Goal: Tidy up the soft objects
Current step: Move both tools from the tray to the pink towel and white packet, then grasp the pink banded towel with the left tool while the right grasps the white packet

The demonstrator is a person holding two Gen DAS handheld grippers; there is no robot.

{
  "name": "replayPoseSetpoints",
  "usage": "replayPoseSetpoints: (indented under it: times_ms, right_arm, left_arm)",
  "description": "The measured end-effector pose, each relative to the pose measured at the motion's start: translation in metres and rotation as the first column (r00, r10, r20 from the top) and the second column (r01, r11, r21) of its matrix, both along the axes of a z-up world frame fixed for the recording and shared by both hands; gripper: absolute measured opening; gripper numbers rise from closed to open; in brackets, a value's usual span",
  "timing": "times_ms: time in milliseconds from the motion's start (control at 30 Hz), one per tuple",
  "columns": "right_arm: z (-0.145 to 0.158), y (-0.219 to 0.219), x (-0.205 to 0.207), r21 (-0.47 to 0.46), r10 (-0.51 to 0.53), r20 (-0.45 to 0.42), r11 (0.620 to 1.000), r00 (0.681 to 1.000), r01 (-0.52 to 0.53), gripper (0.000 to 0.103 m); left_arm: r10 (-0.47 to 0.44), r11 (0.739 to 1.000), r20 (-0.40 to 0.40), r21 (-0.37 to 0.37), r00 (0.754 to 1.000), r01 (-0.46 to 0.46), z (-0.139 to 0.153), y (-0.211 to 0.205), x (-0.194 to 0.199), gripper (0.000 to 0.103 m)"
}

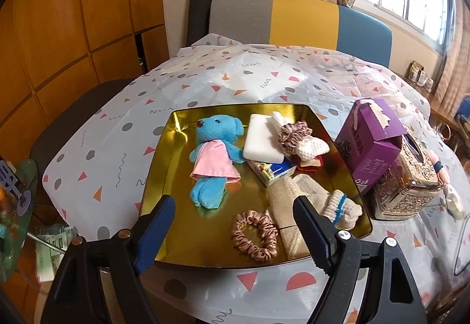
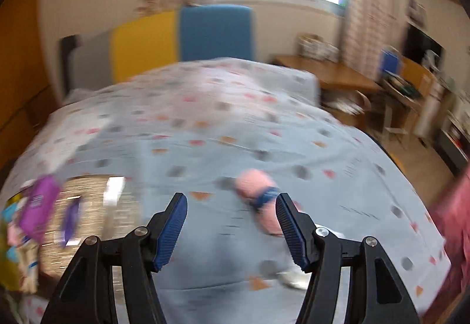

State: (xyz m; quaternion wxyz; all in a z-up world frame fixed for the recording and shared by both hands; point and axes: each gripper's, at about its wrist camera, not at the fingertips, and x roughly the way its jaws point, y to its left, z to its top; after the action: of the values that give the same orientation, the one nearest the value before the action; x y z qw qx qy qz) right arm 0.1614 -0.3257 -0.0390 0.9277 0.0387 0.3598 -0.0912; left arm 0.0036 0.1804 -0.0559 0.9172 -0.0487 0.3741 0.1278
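**Two open grippers, one over a filled tray, one heading for a stray pink item**

Two views came from cameras looking along each gripper's fingers. In the left wrist view, the left gripper (image 1: 233, 231) hovered with its jaws spread wide and nothing between them but air. Just past and between the jaws lay a gold tray (image 1: 176, 130) on a patterned tablecloth (image 1: 235, 80). Beyond the left jaw, a blue teddy bear (image 1: 213, 156) in a pink dress lay on its back. Directly ahead between the jaws sat a pink scrunchie (image 1: 255, 236), with a beige knit cloth (image 1: 290, 197) running under the right jaw tip. Just past that jaw was a cream sock (image 1: 342, 208) with a blue stripe. Farther ahead, a white sponge (image 1: 263, 137) leaned on a small packet (image 1: 273, 171), beside a second scrunchie (image 1: 292, 134) and a white knit piece (image 1: 311, 146). These soft things appeared gathered in the tray as the sorting place. To the right of the jaws, outside the tray, stood a purple box (image 1: 370, 145) and an ornate tissue box (image 1: 411, 183).

The right wrist view was heavily blurred. The right gripper (image 2: 232, 225) had its jaws moderately apart and empty. Just ahead, touching or nearly touching the inner face of the right jaw, lay a fuzzy pink item (image 2: 258, 195) with a blue band on the cloth. It seemed the next soft thing to collect; whether the jaw actually touched it could not be told.
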Motion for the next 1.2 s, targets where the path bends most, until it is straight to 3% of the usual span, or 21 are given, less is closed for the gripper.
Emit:
replayPoseSetpoints:
  times_ms: [167, 267, 333, 533, 700, 867, 1000, 1100, 1200]
  right_arm:
    - [-0.036, -0.069, 0.002, 0.052, -0.206, -0.068, 0.976, 0.976, 0.209, 0.064]
    - [-0.051, -0.110, -0.006, 0.205, -0.344, -0.148, 0.906, 0.927, 0.370, 0.064]
    - [-0.060, -0.127, -0.012, 0.287, -0.381, -0.183, 0.861, 0.906, 0.420, 0.064]
    - [-0.080, -0.151, -0.029, 0.415, -0.444, -0.280, 0.743, 0.851, 0.525, 0.064]
    - [-0.089, -0.162, -0.038, 0.497, -0.452, -0.319, 0.669, 0.833, 0.553, 0.064]
    - [-0.087, -0.165, -0.038, 0.518, -0.460, -0.306, 0.654, 0.834, 0.551, 0.064]
    - [-0.086, -0.170, -0.043, 0.558, -0.474, -0.295, 0.619, 0.829, 0.553, 0.064]
    - [-0.089, -0.172, -0.043, 0.580, -0.466, -0.306, 0.600, 0.830, 0.551, 0.064]
    - [-0.088, -0.171, -0.042, 0.588, -0.463, -0.301, 0.598, 0.834, 0.544, 0.064]
  left_arm:
    - [-0.017, 1.000, 0.014, 0.022, 1.000, 0.016, 0.010, -0.013, 0.003, 0.086]
    - [-0.058, 0.998, 0.035, 0.016, 0.998, 0.057, 0.021, -0.023, 0.009, 0.086]
    - [-0.084, 0.996, 0.055, 0.011, 0.995, 0.084, 0.029, -0.032, 0.012, 0.086]
    - [-0.245, 0.968, 0.120, -0.016, 0.962, 0.249, 0.060, -0.080, 0.033, 0.086]
    - [-0.421, 0.898, 0.105, -0.095, 0.901, 0.430, 0.075, -0.139, 0.059, 0.086]
    - [-0.536, 0.824, 0.094, -0.157, 0.839, 0.544, 0.084, -0.205, 0.082, 0.089]
    - [-0.612, 0.765, 0.056, -0.208, 0.789, 0.609, 0.081, -0.266, 0.108, 0.092]
    - [-0.648, 0.735, 0.002, -0.259, 0.761, 0.626, 0.070, -0.310, 0.131, 0.091]
    - [-0.661, 0.728, -0.051, -0.282, 0.748, 0.625, 0.054, -0.347, 0.149, 0.091]
